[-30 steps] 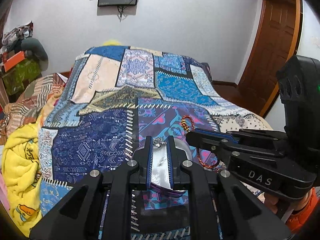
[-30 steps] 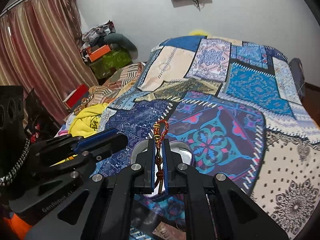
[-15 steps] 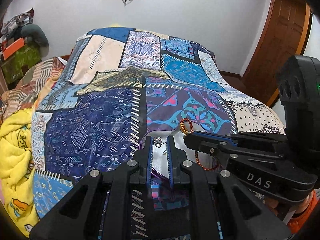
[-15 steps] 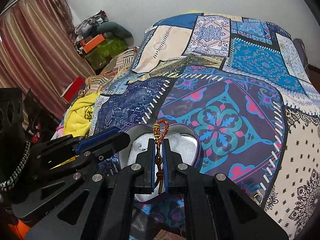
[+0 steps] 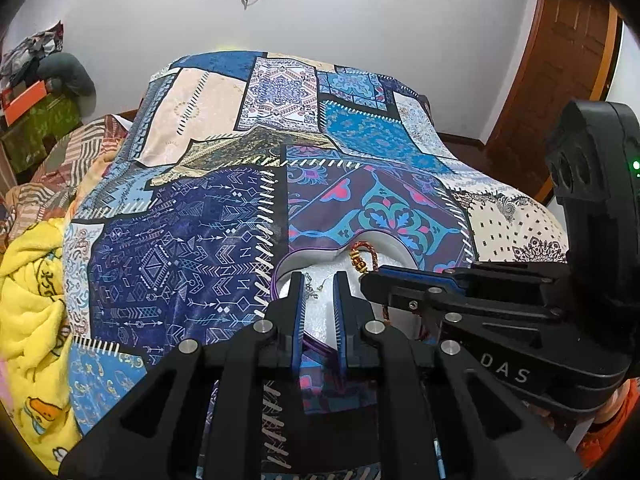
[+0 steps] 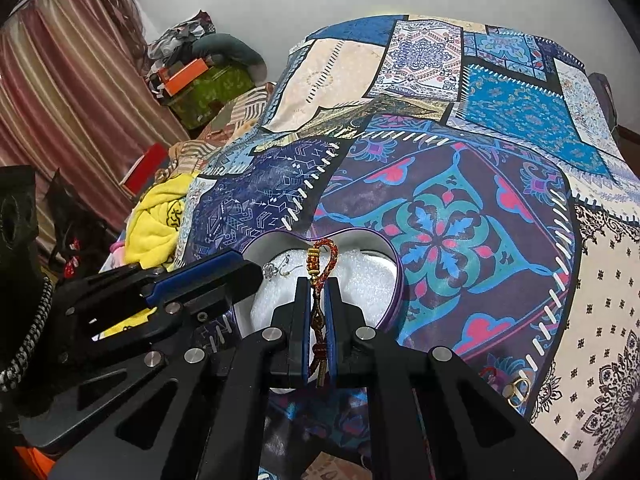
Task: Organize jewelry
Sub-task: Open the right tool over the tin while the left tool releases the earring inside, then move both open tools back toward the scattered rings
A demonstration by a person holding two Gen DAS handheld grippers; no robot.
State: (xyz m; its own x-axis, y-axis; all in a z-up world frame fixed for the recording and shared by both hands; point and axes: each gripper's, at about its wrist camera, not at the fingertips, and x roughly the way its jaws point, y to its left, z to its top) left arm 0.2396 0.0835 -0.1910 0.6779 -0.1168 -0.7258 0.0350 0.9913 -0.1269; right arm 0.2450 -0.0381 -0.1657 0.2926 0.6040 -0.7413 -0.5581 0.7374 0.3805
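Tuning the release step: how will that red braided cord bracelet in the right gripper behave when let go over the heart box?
The bracelet is probably floppy: its loop droops beyond the right gripper. Likely light, so it may cling to a pad. It should settle softly on the heart box's white padding, not roll.

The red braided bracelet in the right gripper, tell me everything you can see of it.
The red braided bracelet is a cord of red and orange threads with gold-coloured beads near its looped top. It stands upright, pinched between the right gripper fingers, its loop poking above them and its knotted tail hanging below, over the white padding of the heart-shaped box.
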